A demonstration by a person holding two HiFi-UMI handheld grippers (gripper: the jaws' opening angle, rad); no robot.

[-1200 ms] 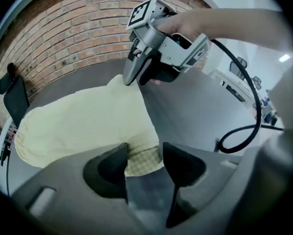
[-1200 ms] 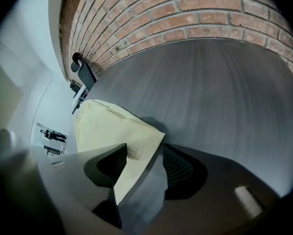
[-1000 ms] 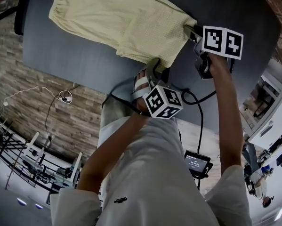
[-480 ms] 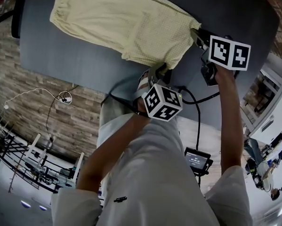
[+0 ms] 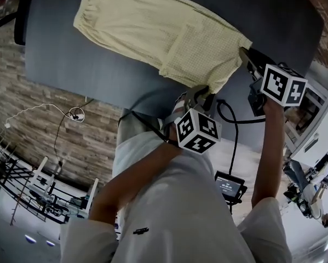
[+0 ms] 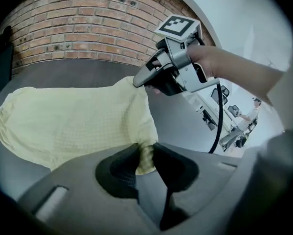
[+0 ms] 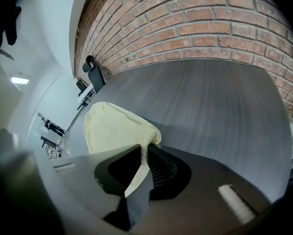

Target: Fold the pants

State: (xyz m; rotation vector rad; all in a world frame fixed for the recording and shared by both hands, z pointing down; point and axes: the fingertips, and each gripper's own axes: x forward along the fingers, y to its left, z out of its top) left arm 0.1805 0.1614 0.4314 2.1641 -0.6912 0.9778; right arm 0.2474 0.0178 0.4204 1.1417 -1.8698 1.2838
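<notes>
Readable text: none | small screen (image 5: pixel 229 187): pale figures, too small to read from here | marker cube (image 5: pixel 198 130) on left hand-held gripper (image 5: pixel 202 93) and marker cube (image 5: pixel 284 85) on right hand-held gripper (image 5: pixel 243 53): black-and-white square patterns, no lettering

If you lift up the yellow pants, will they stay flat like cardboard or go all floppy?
Probably floppy: the pants bunch into thin folds where the left gripper and right gripper, whose fingers have just been closing on the cloth, pinch them. Likely light too, since two small pinches hold that edge up.
</notes>
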